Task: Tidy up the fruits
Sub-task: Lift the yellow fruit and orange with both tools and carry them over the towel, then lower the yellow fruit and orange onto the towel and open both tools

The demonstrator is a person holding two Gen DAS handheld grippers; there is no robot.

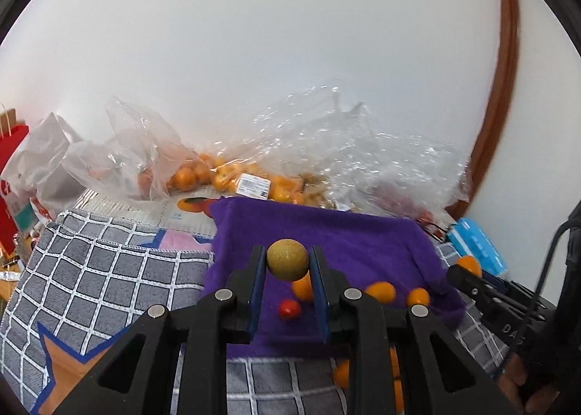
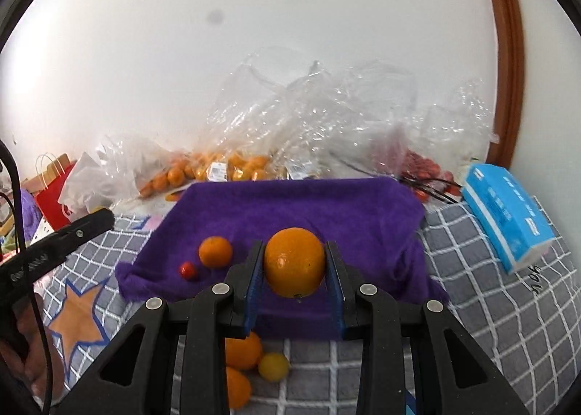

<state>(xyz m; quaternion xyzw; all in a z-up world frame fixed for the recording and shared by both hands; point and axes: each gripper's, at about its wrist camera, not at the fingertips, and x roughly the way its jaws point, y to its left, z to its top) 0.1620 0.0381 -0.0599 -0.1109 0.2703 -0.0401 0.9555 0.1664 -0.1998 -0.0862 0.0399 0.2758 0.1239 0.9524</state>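
Two grips: above my purple fleece cloth on the grey checked blanket, my right tongs pinch a round orange; my left tongs pinch a small yellow-green ball-shaped fruit. Tiny red tomato near cloth's left edge.

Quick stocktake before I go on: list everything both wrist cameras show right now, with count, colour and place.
Tan round fruit: one, yellow-brown, held between left gripper fingers.
Orange: one, held between right gripper fingers.
Purple towel: one, spread on the checked cloth.
Small orange: one, on the towel's left part.
Cherry tomato: one, red, beside it.
Checked cloth: grey and white, under everything.
Loose citrus: three, orange and yellow, on the cloth's near edge.
Clear bags: several, holding oranges, by the wall.
Tissue pack: one, blue, right.
Left gripper: black, shut.
Right gripper: black, shut.
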